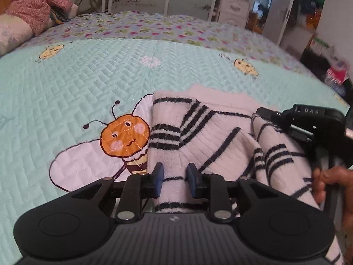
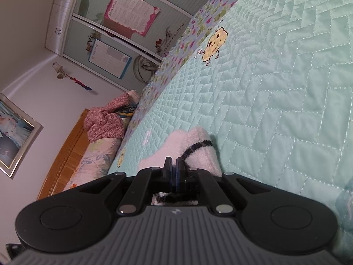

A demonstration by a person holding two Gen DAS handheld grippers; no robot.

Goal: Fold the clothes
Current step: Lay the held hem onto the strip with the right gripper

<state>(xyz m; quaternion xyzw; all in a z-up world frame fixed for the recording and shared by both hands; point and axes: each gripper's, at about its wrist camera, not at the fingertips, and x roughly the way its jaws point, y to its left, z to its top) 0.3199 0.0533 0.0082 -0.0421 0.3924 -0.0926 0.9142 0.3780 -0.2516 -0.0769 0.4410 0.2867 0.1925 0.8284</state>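
Observation:
A white knitted sweater with dark stripes [image 1: 220, 137] lies bunched on the mint quilted bedspread [image 1: 88, 84]. My left gripper [image 1: 174, 172] hovers over its near left part with the blue pads apart. A fold of the knit lies in the gap and the pads do not press on it. My right gripper [image 2: 174, 161] has its pads together, pinching an edge of the sweater [image 2: 198, 152]. In the left wrist view the right gripper [image 1: 262, 113] holds that edge up at the right, and a person's hand [image 1: 326, 181] grips its handle.
An embroidered bee [image 1: 125, 137] on the quilt sits just left of the sweater. A pink floral garment [image 1: 35, 8] lies on pillows by the wooden headboard [image 2: 66, 154]. Wardrobe doors [image 2: 123, 33] stand beyond the far edge of the bed. Clutter fills the doorway at the far right [image 1: 320, 44].

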